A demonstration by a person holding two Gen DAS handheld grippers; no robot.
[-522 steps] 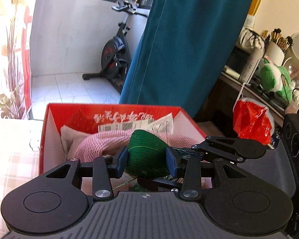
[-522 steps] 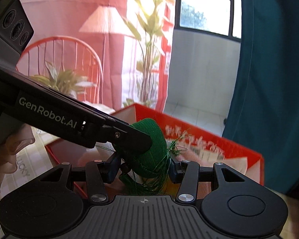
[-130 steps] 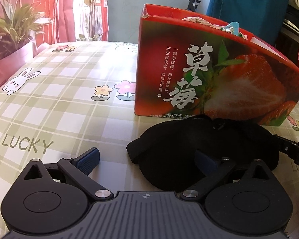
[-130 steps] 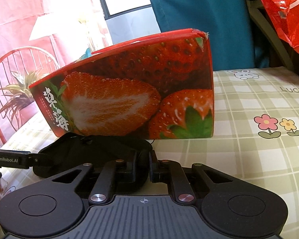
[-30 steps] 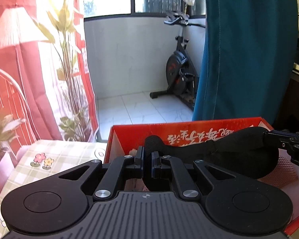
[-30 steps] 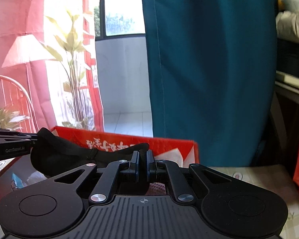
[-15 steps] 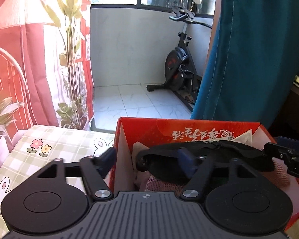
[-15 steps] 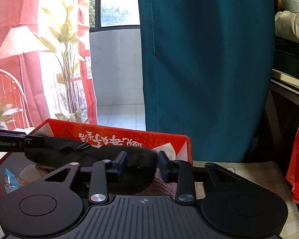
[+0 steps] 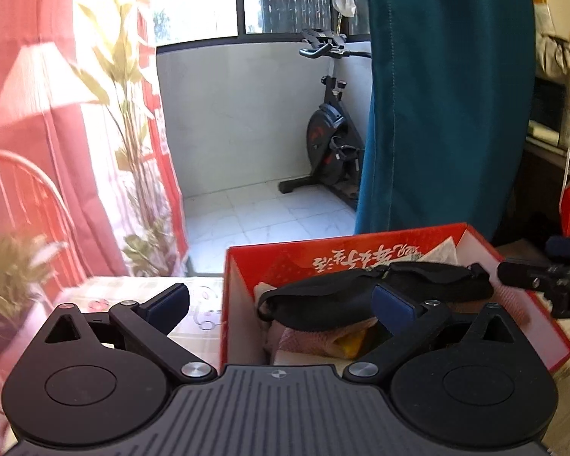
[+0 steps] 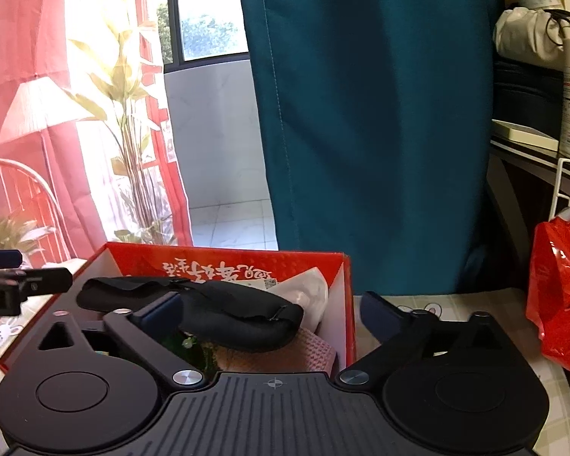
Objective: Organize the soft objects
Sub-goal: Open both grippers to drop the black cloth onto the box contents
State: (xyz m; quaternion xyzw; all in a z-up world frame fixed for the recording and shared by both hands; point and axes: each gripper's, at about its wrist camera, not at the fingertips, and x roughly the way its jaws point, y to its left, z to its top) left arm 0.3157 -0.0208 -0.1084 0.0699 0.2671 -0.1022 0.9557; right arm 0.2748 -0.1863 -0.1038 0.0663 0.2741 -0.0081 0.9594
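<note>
A big red box [image 9: 418, 243] sits in the lower middle of the left wrist picture, with its top open and upside-down white writing on the inside of its far wall. In the right wrist picture the same red box [image 10: 228, 262] fills the lower left. It stands on a checked tablecloth [image 10: 437, 304] with little bunny drawings.

Inside the box lie soft things. On top is the black eye mask [image 9: 361, 296], long and puffy, with a thin strap at its end. It stretches across the box from side to side. In the right wrist picture the black eye mask [image 10: 239, 315] sags in the middle. Under it is a pink knitted cloth [image 10: 315, 345], some white paper [image 10: 307, 288] near the far corner, and a bit of green [image 10: 193, 349].

The left gripper [image 9: 281, 304] has just been opening, and its jaws now stand wide apart, with nothing squeezed between them. The right gripper [image 10: 269, 311] has just been opening too, and it also holds nothing. The mask lies free in the box.

A shiny red bag [image 10: 558, 288] hangs at the right edge.
</note>
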